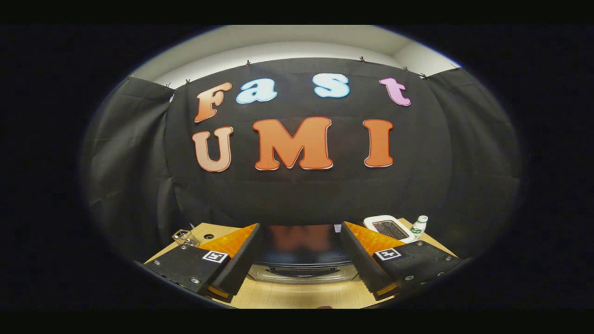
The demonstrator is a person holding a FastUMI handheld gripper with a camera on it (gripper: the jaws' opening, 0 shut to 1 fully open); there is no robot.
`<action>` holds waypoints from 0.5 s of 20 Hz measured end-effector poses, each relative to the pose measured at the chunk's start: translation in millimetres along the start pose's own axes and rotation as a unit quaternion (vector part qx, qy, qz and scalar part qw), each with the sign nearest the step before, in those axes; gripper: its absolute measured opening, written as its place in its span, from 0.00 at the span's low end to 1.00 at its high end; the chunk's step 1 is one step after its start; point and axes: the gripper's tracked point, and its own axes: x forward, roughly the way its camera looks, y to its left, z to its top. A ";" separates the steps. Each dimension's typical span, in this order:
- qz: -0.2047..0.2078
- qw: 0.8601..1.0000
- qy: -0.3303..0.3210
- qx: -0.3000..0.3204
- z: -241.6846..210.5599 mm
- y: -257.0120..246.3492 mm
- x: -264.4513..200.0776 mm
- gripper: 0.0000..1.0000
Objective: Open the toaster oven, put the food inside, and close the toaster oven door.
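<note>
Starting off on my left, there's a small clear glass-looking thing (184, 237) sitting on the light wooden table (297, 294), just past my left finger (222, 264) near the table's far corner; it's too small for me to say exactly what it is. Behind it the black cloth wall (139, 176) of the booth hangs down to the table edge. My gripper (300, 260) is hanging low over the table with both fingers spread wide apart and nothing between them touching either one, so I'm not holding anything right now. Straight through the gap between the fingers, just ahead of them, is the dark toaster oven with a glossy glass front (302, 248); the door looks closed from here, with a dark handle bar (299, 270) running along the lower front and a pale metal rim under it. Past my right finger (366, 262), further back on the table, sits a white rounded appliance with a dark slotted top (389, 228), and just beside that on its right is a small white bottle with a green label (419, 226), standing upright close to the cloth.
</note>
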 end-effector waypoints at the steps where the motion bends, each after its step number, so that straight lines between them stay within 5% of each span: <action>1: 0.001 1.000 0.009 -0.001 -10.8 1.1 5.4 0.99; 10: -0.001 0.997 0.070 -0.019 -92.1 1.8 47.0 0.99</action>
